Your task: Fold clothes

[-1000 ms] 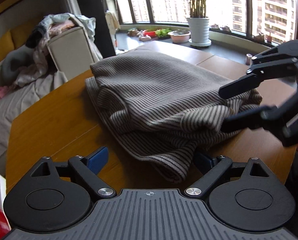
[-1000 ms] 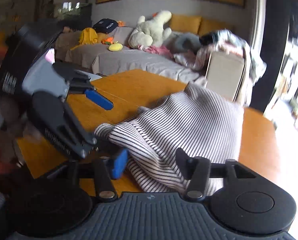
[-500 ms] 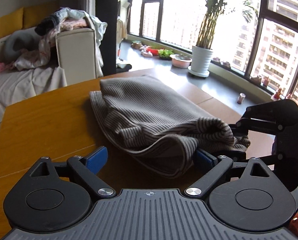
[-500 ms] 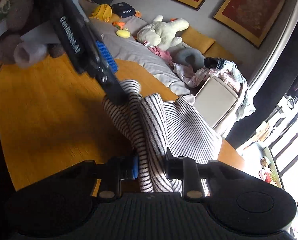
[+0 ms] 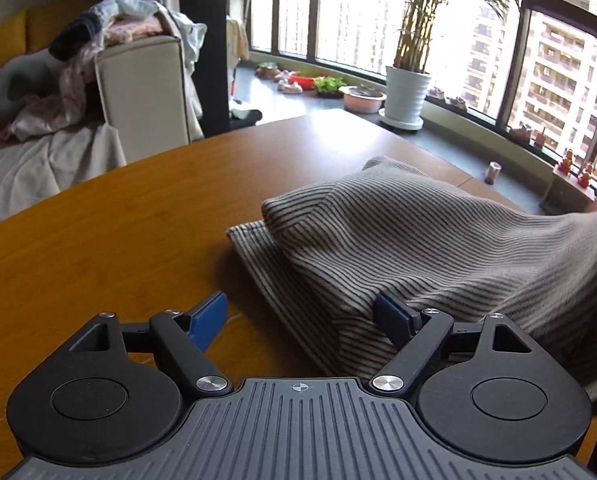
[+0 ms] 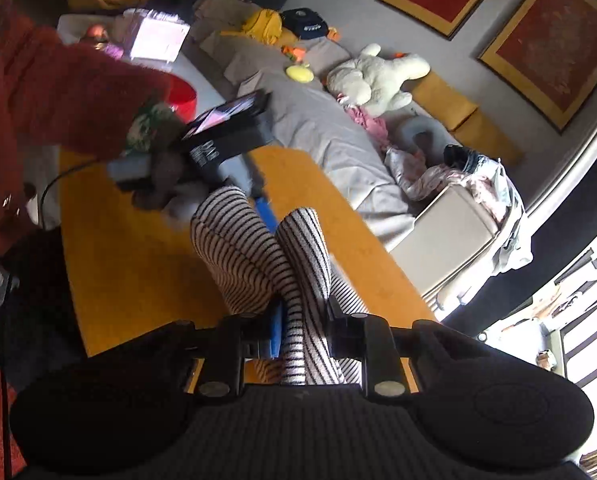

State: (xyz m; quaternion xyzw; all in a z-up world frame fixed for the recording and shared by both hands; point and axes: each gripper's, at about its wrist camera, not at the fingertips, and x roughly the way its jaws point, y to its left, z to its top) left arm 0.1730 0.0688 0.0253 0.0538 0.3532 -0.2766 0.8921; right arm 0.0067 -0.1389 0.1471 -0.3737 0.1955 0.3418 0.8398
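Observation:
A grey and dark striped garment [image 5: 438,232] lies folded on the wooden table [image 5: 118,232]. Its right side rises off the table toward the right edge of the left wrist view. My left gripper [image 5: 302,316] is open, low at the garment's near corner, and the fabric touches its right blue pad [image 5: 394,316]. My right gripper [image 6: 302,320] is shut on a bunched fold of the striped garment [image 6: 258,256] and holds it above the table [image 6: 138,264]. The left gripper [image 6: 226,136], held by a hand in a red sleeve, shows beyond that fold.
A pale armchair [image 5: 142,88] piled with clothes stands past the table's far edge. Beside it is a sofa [image 6: 306,120] with a plush toy [image 6: 374,76]. A potted plant [image 5: 406,92] and bowls stand on the window ledge. Bare tabletop lies left of the garment.
My right gripper shut on the garment's edge and lifted it off the table. The left gripper stayed open and shifted to the garment's left corner.

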